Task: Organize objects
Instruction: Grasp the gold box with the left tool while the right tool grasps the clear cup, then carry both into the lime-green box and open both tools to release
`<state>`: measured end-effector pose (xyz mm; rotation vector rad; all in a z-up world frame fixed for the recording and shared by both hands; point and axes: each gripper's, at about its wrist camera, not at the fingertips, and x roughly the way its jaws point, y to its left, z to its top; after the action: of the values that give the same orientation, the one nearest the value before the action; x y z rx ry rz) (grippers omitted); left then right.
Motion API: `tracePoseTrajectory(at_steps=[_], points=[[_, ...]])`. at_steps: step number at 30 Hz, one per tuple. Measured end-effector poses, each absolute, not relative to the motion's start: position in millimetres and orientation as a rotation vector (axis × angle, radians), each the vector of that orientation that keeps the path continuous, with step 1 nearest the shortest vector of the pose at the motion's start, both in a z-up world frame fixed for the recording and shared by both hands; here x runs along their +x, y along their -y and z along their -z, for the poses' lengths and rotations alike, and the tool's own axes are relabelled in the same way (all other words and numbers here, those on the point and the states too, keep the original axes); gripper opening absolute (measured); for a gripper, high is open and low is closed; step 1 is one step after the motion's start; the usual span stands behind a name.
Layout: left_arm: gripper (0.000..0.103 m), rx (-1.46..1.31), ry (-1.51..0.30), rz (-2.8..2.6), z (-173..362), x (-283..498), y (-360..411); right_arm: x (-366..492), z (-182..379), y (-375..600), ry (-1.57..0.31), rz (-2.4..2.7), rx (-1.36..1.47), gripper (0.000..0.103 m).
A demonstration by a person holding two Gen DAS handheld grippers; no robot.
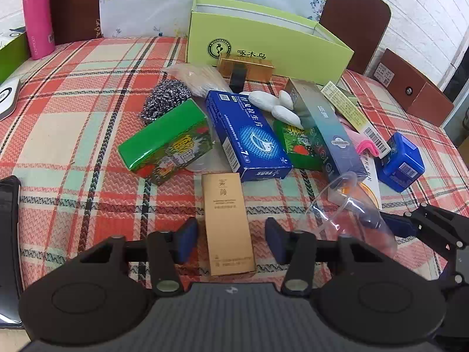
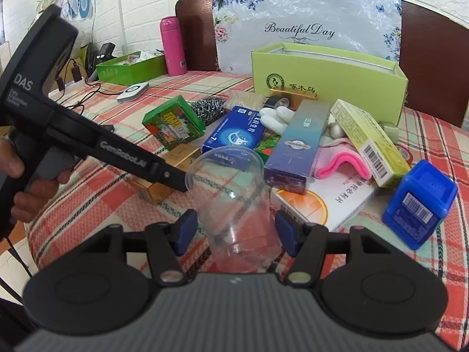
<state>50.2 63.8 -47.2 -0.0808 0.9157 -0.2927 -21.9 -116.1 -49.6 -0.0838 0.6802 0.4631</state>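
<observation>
My left gripper [image 1: 231,239] is open, its blue pads on either side of a tan gold box [image 1: 227,223] lying flat on the plaid cloth, not touching it. My right gripper [image 2: 236,230] is open around a clear plastic cup [image 2: 234,202] lying tilted between its pads with gaps on both sides. The cup also shows in the left wrist view [image 1: 348,214]. Behind lies a pile: green box [image 1: 168,143], blue box [image 1: 246,135], long teal box [image 1: 322,129], blue jar [image 1: 401,162], steel scourer [image 1: 165,99]. An open lime-green box [image 1: 263,41] stands at the back.
A pink bottle [image 1: 38,17] stands at the far left by a green tray [image 2: 130,69]. A white device with cables [image 2: 133,91] lies left. A black phone [image 1: 8,234] lies at the left edge. Brown chair backs and a floral "Beautiful Day" board [image 2: 299,29] stand behind.
</observation>
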Motion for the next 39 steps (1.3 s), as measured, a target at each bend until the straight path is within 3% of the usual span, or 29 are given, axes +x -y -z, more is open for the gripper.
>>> tracePoseTrajectory(at_steps=[2, 7, 14, 25, 31, 39], points=[[0.034, -0.078, -0.918, 0.283, 46, 50, -64, -23, 49, 116, -0.683, -0.489, -0.078, 0.051], [0.032, -0.131, -0.922, 0.340, 32, 40, -72, -34, 33, 124, -0.674, -0.556, -0.044, 0.050], [0.032, -0.143, -0.756, 0.454, -28, 36, -71, -17, -16, 153, -0.560, -0.552, 0.043, 0.046], [0.032, -0.078, -0.585, 0.382, -87, 133, -41, 84, -67, 169, -0.419, -0.369, -0.014, 0.046], [0.032, -0.087, -0.592, 0.281, -84, 220, -25, 176, -69, 164, -0.451, -0.268, -0.003, 0.046], [0.032, -0.126, -0.672, 0.232, -46, 289, -23, 267, -25, 153, -0.571, -0.200, -0.012, 0.046]])
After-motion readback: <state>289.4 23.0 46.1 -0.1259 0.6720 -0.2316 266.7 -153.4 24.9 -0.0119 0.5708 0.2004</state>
